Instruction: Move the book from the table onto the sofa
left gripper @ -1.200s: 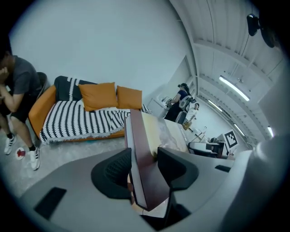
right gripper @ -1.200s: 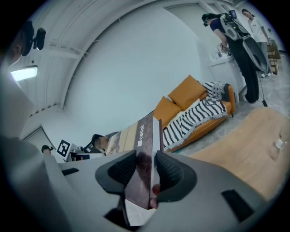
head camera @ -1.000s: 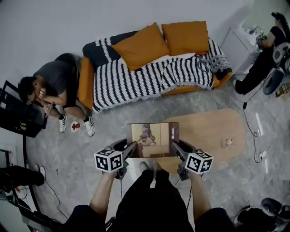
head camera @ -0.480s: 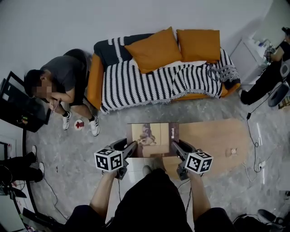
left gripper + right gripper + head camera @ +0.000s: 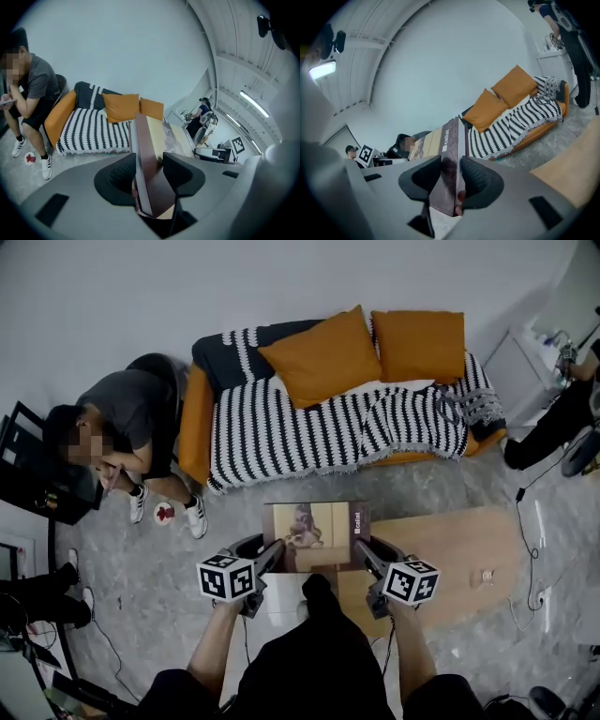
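Note:
A large brown book [image 5: 316, 535] with a pale cover picture hangs flat in the air between both grippers, over the floor in front of the sofa [image 5: 337, 409]. My left gripper [image 5: 274, 554] is shut on the book's left edge [image 5: 147, 173]. My right gripper [image 5: 361, 554] is shut on its right edge, the spine side [image 5: 449, 164]. The sofa is orange, draped with a black-and-white striped blanket [image 5: 281, 423] and holds two orange cushions [image 5: 323, 357]. In the left gripper view the sofa [image 5: 89, 129] lies ahead to the left.
The wooden table [image 5: 450, 554] lies right of the book, with a small object [image 5: 486, 576] on it. A seated person [image 5: 122, 423] is left of the sofa. Another person [image 5: 562, 399] is at far right by a white unit. Cables lie on the floor.
Both grippers have carried the book off the table toward the sofa; the sofa sits nearer the book and the table has slid away to the right. Both grips are unchanged.

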Tool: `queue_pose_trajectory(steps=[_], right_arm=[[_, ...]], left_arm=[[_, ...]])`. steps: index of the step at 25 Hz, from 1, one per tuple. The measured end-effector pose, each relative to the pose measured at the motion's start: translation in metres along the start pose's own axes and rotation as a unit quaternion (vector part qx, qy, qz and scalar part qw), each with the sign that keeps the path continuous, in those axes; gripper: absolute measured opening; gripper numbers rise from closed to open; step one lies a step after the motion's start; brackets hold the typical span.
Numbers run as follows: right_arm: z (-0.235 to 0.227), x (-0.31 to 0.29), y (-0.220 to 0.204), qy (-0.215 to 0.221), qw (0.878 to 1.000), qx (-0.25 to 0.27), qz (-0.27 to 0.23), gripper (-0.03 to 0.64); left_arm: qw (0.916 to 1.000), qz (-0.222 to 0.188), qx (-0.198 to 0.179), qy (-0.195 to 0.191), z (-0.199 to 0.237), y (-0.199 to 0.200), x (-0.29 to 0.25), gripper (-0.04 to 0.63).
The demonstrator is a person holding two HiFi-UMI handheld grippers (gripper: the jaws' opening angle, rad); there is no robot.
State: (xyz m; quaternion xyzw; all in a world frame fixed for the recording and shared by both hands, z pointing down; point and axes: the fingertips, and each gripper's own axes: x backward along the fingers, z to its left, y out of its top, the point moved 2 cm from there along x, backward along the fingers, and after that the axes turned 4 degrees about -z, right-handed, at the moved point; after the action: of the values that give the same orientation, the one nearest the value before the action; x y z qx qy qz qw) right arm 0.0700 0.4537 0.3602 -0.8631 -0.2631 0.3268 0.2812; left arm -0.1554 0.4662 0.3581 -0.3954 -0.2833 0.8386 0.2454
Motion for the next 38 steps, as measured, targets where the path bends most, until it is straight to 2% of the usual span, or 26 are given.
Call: queue_pose_trajectory(steps=[12,17,26,38], right_arm=[[-0.057,-0.070,0.083,0.007,1.000,-0.012,0.008,0.160],[-0.061,-0.100,0.116,0.009,1.000,-0.014,0.014,0.158],[-0.068,-0.123,0.127,0.019,1.000,-0.008,0.011,0.158],[-0.083,-0.231,0.178,-0.010,1.000,-0.021,0.014,0.158]], left_arm=[[0.9999,0.010,0.008,0.010,0.023,0.077,-0.088,0.187],[0.9998,0.011,0.012,0.013,0.038,0.113,-0.108,0.187],[0.9998,0.002,0.011,0.019,0.051,0.126,-0.120,0.187],[0.9994,0.027,0.020,-0.004,0.137,0.201,-0.185,0.187]])
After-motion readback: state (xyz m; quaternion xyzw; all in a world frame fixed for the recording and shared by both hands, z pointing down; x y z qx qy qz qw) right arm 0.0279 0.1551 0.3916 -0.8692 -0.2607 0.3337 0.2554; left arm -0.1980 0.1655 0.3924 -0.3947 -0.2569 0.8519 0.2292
